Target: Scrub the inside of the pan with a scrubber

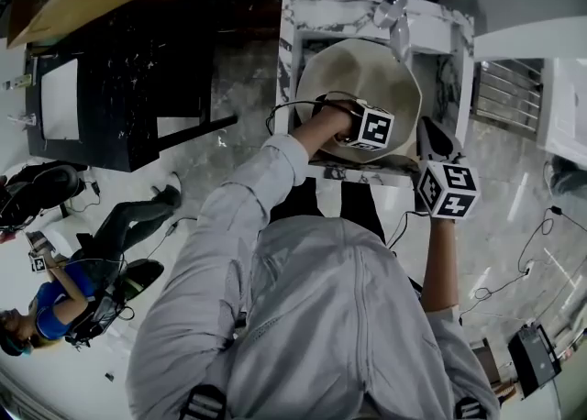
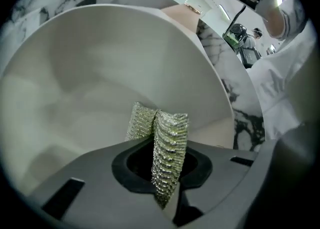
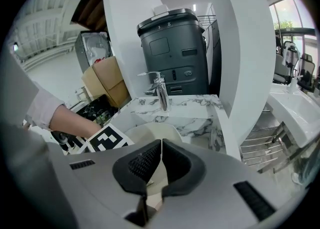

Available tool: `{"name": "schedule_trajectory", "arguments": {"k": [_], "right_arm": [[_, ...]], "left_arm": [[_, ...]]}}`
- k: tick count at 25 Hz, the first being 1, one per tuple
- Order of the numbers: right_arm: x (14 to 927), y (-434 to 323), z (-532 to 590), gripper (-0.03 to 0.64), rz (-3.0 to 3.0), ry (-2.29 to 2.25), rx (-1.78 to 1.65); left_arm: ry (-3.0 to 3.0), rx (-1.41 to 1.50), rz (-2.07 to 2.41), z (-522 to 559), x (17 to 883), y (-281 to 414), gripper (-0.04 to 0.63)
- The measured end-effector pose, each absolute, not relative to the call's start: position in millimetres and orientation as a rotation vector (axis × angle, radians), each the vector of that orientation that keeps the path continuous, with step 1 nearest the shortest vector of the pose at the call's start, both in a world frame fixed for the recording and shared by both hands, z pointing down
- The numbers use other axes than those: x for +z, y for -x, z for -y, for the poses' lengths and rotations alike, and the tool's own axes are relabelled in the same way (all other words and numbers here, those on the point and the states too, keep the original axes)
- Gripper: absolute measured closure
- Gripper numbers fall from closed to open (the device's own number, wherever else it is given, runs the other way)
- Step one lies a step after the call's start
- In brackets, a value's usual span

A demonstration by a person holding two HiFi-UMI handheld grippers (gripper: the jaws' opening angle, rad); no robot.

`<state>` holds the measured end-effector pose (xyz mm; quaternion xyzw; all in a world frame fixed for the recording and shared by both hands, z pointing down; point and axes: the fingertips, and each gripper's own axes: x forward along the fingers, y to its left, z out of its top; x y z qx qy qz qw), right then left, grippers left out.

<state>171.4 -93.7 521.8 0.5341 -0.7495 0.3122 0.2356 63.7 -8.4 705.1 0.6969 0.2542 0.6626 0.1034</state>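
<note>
Scrubber (image 2: pixel 165 143): a folded pad of silvery woven mesh. Its long axis runs along the jaws and its free end points into the pan's bowl.
Pan (image 1: pixel 362 83): cream, smooth and round, lying in the veined marble sink (image 1: pixel 298 5).
Left gripper (image 2: pixel 165 183): narrowly parted, clamped on the scrubber's near end.
Right gripper (image 3: pixel 160 148): jaws almost together, apparently pinching the pan's thin rim.
</note>
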Motion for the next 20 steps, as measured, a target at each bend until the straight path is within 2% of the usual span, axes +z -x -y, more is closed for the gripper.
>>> {"name": "schedule_trajectory", "arguments": {"k": [5,11,16,20], "right_arm": [[521,-172,96,0.58,2.055,-1.464,0.854],[523,-172,98,0.58,2.052,-1.455,0.856],[522,-171,98,0.58,2.053,-1.455,0.854],[524,-174,98,0.58,2.048,-1.454,0.856]], "left_arm": [[-1.937,2.071,-0.795,14,711,-27,0.529],[-1.833,2.194,-0.62,42,722,4,0.529],[-1.833,2.215,-0.391,75,730,8,0.529],[-1.954,2.12,-0.127,112,737,-8,0.529]]}}
